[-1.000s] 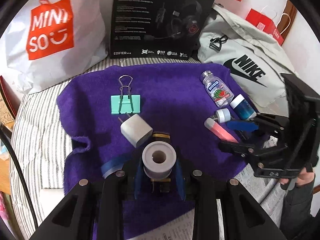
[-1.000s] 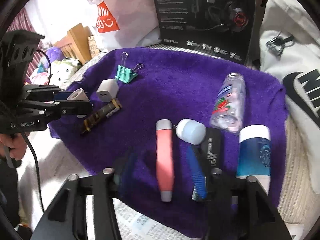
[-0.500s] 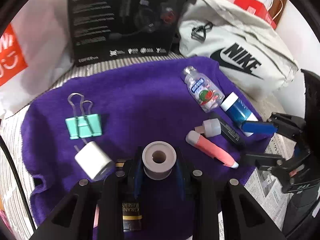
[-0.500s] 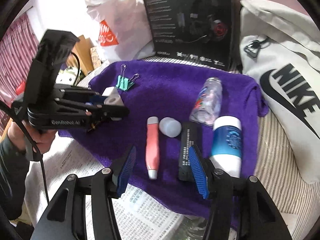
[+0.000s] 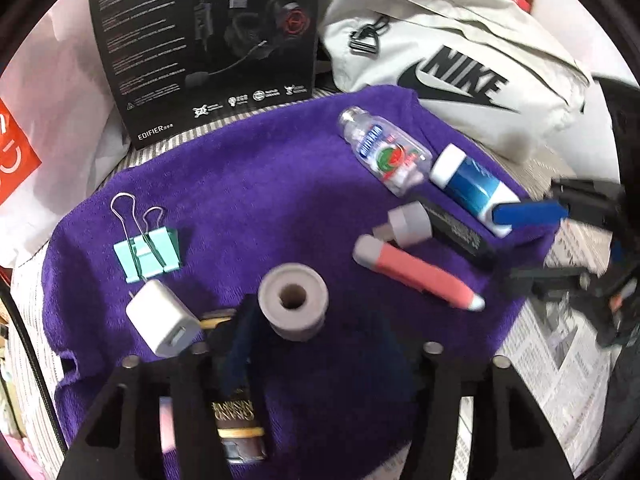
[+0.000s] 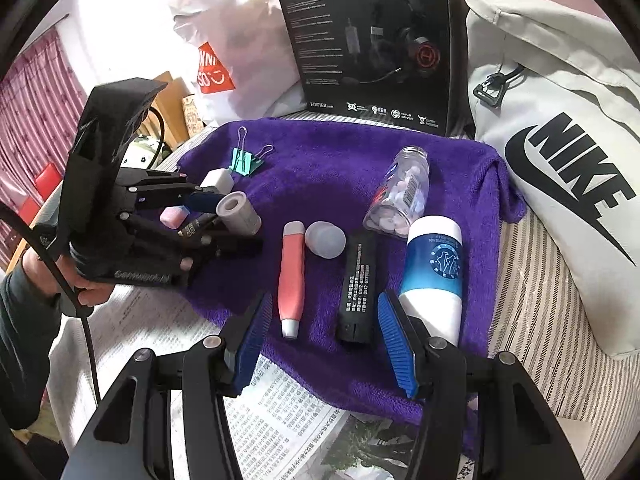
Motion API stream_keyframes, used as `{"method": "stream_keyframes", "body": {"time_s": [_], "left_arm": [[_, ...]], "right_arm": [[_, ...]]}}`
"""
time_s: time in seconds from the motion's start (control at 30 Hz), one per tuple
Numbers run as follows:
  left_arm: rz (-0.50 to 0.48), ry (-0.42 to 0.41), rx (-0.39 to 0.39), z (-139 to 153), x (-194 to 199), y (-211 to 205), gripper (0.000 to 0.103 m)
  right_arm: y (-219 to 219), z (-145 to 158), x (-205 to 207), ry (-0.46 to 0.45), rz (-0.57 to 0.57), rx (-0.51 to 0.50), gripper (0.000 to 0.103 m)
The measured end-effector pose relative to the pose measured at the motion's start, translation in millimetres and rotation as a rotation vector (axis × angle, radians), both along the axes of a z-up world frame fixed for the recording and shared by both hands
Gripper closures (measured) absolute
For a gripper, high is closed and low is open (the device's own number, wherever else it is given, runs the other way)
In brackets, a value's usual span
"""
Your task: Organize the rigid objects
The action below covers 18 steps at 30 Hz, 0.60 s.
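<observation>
Purple towel [image 6: 328, 168] crowded; left tongs [image 6: 236, 220] grip roll [image 6: 239, 213].

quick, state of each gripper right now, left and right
Left gripper: shut on the grey roll, held above the purple towel.
Right gripper: open, holding nothing, near the towel's front edge.

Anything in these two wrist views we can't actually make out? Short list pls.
- Left wrist view: left gripper fingers are motion-blurred, so contact with the grey roll is unclear there.
- Left wrist view: the brown stick is partly hidden behind the gripper frame.
- Right wrist view: the pink block sits mostly behind the left gripper.
- Right wrist view: print on the black bar is too small to read.
- Left wrist view: right gripper is blurred at the frame edge.
</observation>
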<state>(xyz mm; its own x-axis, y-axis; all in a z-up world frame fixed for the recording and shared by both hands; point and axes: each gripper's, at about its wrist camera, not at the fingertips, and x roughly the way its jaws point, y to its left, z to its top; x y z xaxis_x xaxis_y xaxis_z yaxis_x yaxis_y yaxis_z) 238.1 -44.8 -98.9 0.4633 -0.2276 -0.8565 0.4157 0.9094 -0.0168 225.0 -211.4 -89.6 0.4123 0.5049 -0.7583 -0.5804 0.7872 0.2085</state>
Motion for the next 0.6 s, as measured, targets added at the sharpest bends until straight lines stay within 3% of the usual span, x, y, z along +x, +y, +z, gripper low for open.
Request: {"method": "stream_keyframes", "body": {"time_s": [0.07,0.23,0.27,0.4,0.6], "left_arm": [[-0.005,-0.011,0.03,0,-6,-2,0.044],[0.06,0.044,-0.024,5,-11,12,0.041],[0.066,0.045,-0.027,7,-14,14,0.04],[0.102,-0.001,0.019,28,-38,18,0.014],[0.191,-0.048,-0.03,63,-73,33,0.001]], "right_arm": [[-3,1,0,0.001,-0.007,0.004,0.048],[-11,14,0,-0.021,-0.031,0.022,0.047],[-11,18,0,-0.027,-0.042,0.021,0.043],[-17,33,-8,-0.044,-0.145,-0.005,0.019],[-16,46,-35,-0.057,-0.27,-0.076,0.006]]}}
